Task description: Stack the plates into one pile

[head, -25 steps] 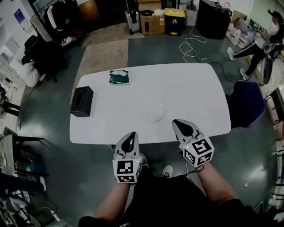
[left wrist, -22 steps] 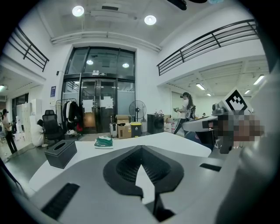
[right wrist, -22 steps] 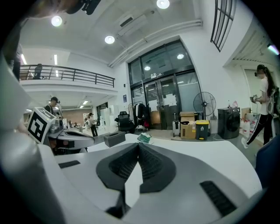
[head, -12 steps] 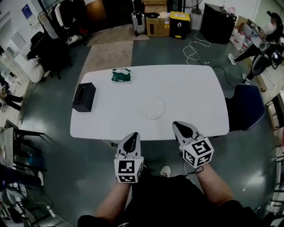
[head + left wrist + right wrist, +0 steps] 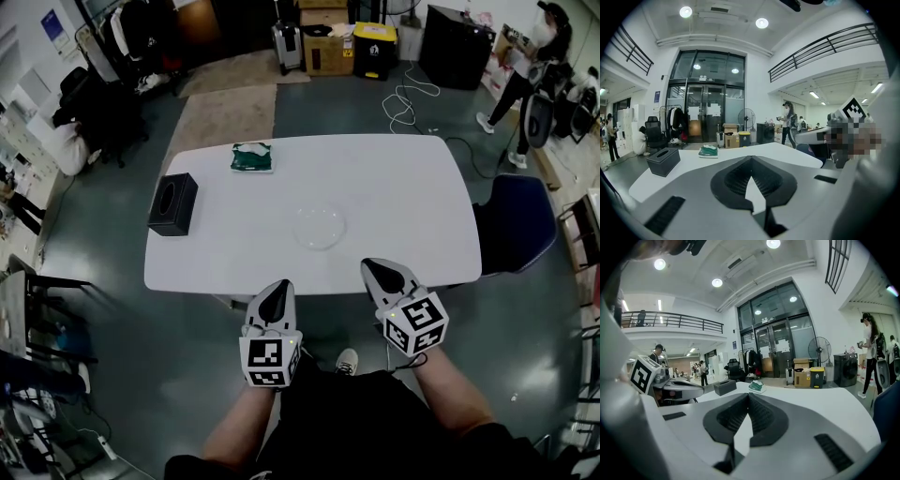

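Note:
A clear glass plate [image 5: 319, 227] lies on the white table [image 5: 394, 187], a little in from its near edge; whether it is one plate or a pile I cannot tell. My left gripper [image 5: 275, 294] hangs off the near edge, below and left of the plate, shut with nothing in it. My right gripper [image 5: 380, 272] sits at the near edge, right of the plate, also shut and empty. In the left gripper view the jaws [image 5: 751, 161] meet at the tips. In the right gripper view the jaws [image 5: 748, 399] meet too. The plate is hidden in both gripper views.
A black tissue box [image 5: 172, 204] stands at the table's left end. A green packet [image 5: 252, 157] lies at the far left. A blue chair [image 5: 517, 225] stands by the right end. A person [image 5: 530, 66] walks at the far right. Boxes and a bin [image 5: 373, 49] stand beyond.
The head view has shifted slightly, so the table and plate sit a little further left. Both grippers stay shut and keep almost the same place at the near edge.

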Demonstrator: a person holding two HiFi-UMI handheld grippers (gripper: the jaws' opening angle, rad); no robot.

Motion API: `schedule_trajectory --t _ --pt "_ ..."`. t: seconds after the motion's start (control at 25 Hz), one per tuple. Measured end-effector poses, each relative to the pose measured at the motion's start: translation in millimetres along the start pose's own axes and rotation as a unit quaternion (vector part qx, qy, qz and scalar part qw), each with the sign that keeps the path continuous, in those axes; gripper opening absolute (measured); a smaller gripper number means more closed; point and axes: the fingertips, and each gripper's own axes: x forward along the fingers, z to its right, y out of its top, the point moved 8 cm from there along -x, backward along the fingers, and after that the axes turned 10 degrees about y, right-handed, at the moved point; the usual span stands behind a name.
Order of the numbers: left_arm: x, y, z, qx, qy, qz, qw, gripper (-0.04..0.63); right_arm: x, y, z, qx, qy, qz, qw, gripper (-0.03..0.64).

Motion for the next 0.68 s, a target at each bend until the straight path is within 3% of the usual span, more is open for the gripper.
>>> schedule_trajectory --t 0.68 --pt "-11 -10 14 -0.001 -0.003 -0.002 1.0000 0.018 -13 -10 -6 -0.001 0.005 -0.001 1.000 0.017"
